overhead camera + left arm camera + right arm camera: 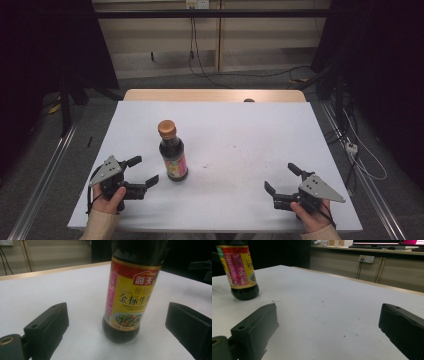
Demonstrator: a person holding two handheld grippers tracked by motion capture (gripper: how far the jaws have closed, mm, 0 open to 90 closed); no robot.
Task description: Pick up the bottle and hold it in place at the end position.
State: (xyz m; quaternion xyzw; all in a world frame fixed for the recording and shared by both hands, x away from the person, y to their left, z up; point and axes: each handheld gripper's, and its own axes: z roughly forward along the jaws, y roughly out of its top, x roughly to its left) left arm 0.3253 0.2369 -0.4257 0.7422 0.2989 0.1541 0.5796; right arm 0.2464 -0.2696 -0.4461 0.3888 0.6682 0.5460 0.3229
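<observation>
1. Nearest to you, your left gripper (142, 171) rests low on the white table (240, 130), jaws spread wide with nothing between the pads. Its two black fingers (47, 326) flank the view with bare table between them.
2. Your right gripper (281, 178) sits at the near right edge of the table, jaws likewise wide and holding nothing, well apart from the bottle.
3. Just beyond the left fingertips stands the soy sauce bottle (173, 151), upright, left of the table's centre, with its orange cap (167, 129) on and the yellow-and-red label (131, 293) facing the left gripper.
4. Relation to the fingers: in the left gripper view the bottle lies ahead of the jaw line and a little toward the right-hand finger, touching neither.
5. Technique: to take the bottle, bring the left gripper forward level, centre the bottle's body between the pads, then close on the labelled part, not the neck.
6. Caution: glass, tall and probably heavy with liquid; a nudge from one finger may tip it.
7. Whether the jaws open wide enough to pass the body cannot be judged for certain from these angles.
</observation>
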